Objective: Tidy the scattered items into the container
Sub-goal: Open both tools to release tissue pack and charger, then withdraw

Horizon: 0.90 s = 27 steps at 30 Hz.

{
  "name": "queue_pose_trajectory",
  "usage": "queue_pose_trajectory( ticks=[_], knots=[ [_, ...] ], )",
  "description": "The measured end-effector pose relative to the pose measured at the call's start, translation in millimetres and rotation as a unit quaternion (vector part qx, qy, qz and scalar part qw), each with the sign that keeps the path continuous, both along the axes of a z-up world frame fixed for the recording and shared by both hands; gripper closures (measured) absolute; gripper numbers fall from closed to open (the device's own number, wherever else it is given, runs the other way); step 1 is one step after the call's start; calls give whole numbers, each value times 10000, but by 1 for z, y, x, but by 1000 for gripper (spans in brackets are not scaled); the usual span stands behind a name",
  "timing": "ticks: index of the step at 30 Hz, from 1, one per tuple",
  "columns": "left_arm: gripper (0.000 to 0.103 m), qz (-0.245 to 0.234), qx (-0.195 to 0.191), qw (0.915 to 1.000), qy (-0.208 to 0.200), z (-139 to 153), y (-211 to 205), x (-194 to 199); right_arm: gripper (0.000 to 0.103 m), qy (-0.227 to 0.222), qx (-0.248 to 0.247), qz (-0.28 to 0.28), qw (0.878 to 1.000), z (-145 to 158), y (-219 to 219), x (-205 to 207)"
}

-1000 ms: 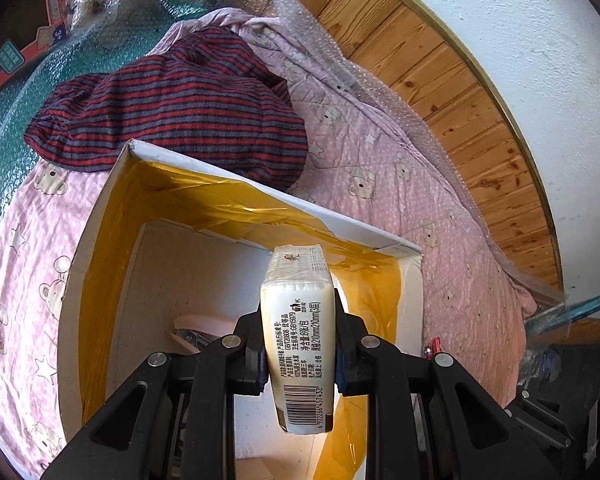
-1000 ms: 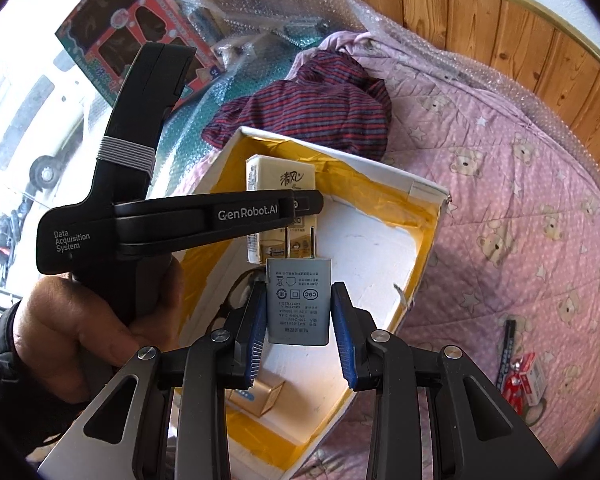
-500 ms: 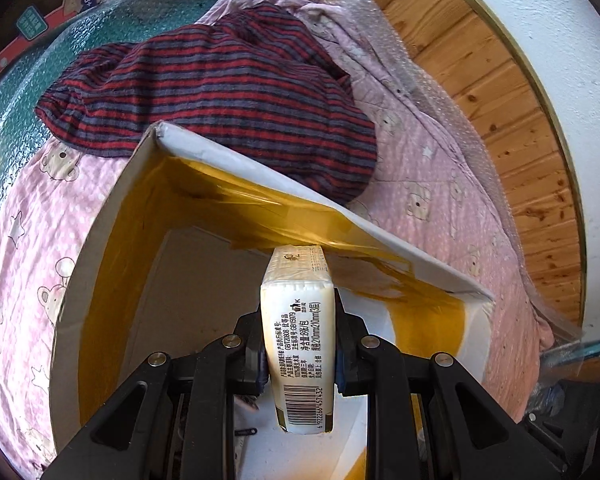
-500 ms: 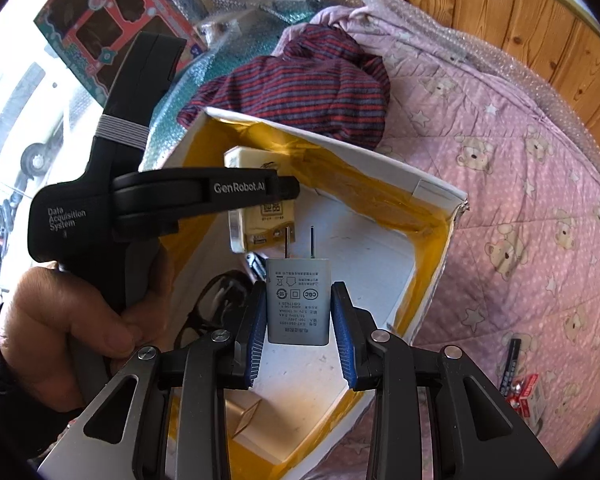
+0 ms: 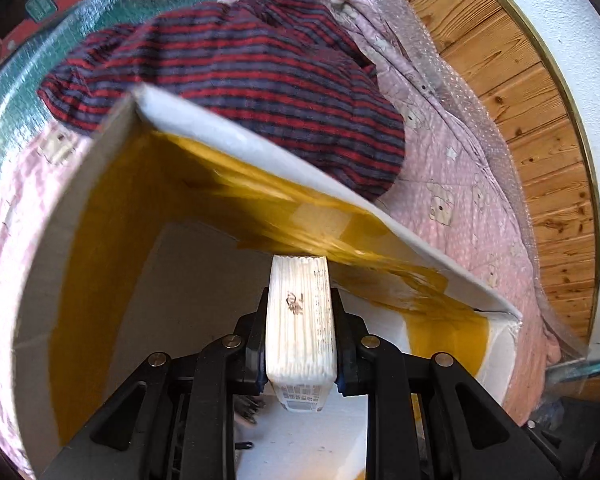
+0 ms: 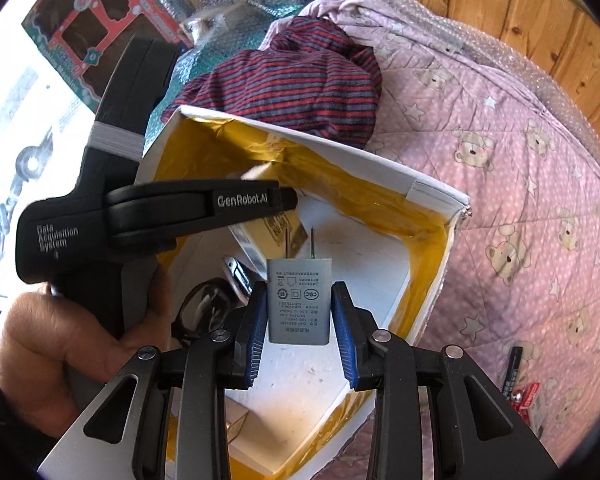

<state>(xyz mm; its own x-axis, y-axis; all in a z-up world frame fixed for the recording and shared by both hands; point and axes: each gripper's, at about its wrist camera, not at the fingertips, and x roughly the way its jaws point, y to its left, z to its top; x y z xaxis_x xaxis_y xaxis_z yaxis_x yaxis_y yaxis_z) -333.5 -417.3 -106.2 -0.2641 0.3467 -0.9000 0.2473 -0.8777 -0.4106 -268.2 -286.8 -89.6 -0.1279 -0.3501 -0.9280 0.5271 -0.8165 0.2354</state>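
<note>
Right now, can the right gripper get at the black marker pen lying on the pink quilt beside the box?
Probably not yet. The right gripper is shut on the grey plug adapter above the white cardboard box. The black marker pen lies uncovered on the pink quilt, but the adapter must be dropped first.

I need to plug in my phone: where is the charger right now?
In the right wrist view, the charger sits between the right gripper's fingers, prongs forward, above the open box.
</note>
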Motion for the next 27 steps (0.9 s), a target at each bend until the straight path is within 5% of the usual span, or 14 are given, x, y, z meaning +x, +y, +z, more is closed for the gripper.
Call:
queue_pose_trajectory(
  ticks=[19, 27],
  knots=[
    [75, 91, -27, 9991, 409, 42, -7, 27, 69, 119, -545, -252, 9981, 41, 48, 63],
    [75, -91, -122, 9982, 578, 68, 0, 68, 69, 58, -785, -666, 9947, 46, 90, 95]
  ],
)
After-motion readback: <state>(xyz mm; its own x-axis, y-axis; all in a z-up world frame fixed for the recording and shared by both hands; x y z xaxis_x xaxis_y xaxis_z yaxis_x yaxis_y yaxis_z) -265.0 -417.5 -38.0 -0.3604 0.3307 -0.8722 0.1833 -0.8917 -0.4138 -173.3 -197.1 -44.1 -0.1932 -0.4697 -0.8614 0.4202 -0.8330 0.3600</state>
